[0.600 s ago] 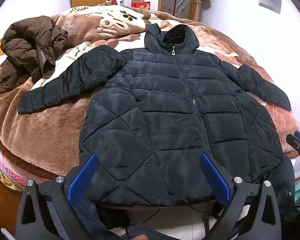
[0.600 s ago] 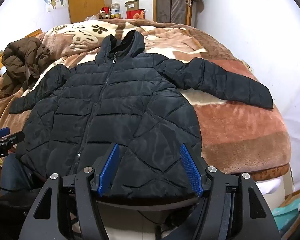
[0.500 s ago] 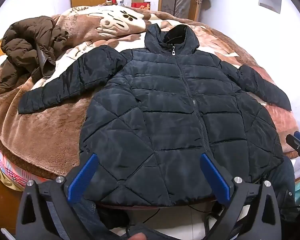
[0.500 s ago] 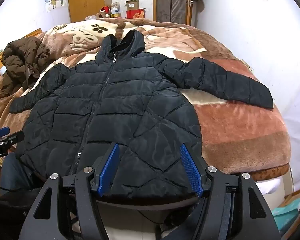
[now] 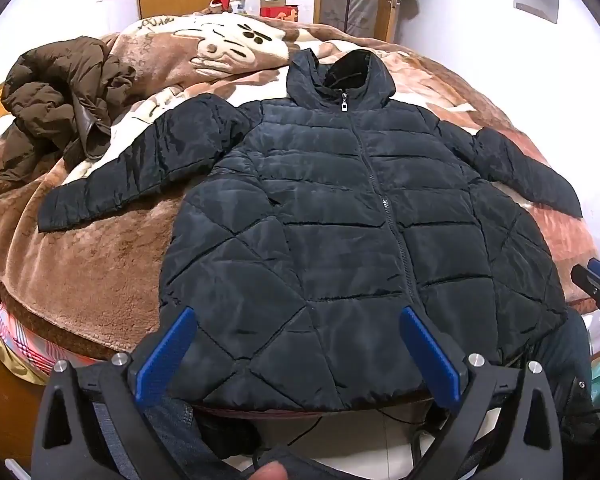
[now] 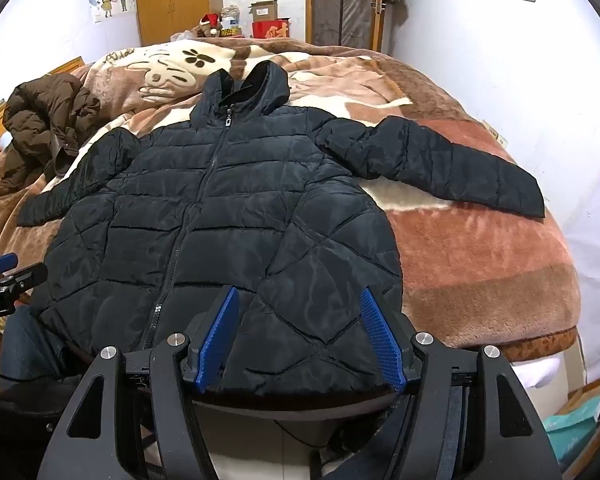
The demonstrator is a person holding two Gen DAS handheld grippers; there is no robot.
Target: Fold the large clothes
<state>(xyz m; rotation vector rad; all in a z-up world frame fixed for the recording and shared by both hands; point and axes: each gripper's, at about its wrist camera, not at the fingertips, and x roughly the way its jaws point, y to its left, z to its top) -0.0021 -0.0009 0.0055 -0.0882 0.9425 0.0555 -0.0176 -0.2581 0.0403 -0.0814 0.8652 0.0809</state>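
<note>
Bedroom, bed under a brown plush blanket, wardrobe and boxes past the far edge. Comparing with the frames from half a second back: nothing changes. Same framing in both wrist views, jacket untouched, so I read this as the hold before the first fold, not a step in progress.

Left to right: crumpled brown coat at the bed's far left corner, clear of the work. Black puffer jacket lies face up, zipped, flat across the middle of the bed, hood toward the far edge, hem hanging at the near edge. Left sleeve is spread out toward the left edge, right sleeve toward the right edge.

Left gripper hovers above the hem, jaws fully apart, nothing between the pads. Right gripper likewise over the hem's right half, jaws apart, empty.

My judgement: task at zero progress. Sleeves are the likely first grab; slick quilted shell may slip from a shallow pinch.
</note>
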